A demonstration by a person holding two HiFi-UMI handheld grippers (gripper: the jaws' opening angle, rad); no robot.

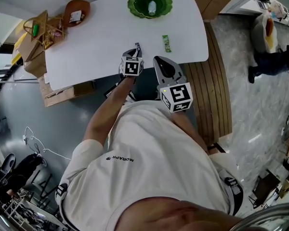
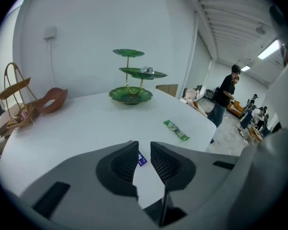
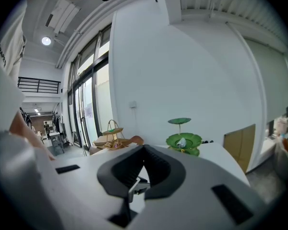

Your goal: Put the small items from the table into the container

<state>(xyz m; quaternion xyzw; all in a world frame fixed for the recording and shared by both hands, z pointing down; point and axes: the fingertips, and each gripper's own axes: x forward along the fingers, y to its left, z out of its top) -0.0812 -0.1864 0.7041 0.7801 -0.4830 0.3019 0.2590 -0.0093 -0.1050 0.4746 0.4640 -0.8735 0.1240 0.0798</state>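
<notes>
Left gripper: jaws a narrow gap apart, gripping nothing; purple packet shows in the gap, lying at the table's near edge.
Right gripper: jaws together, empty.
Done: one pale item already in the green tiered stand at the far edge.
Left: purple packet, plus the green packet toward the right edge.
Progress: early, likely.

1 green tiered stand, 1 green pkt, 1 purple pkt, 1 brown bowl, 1 basket.
</notes>
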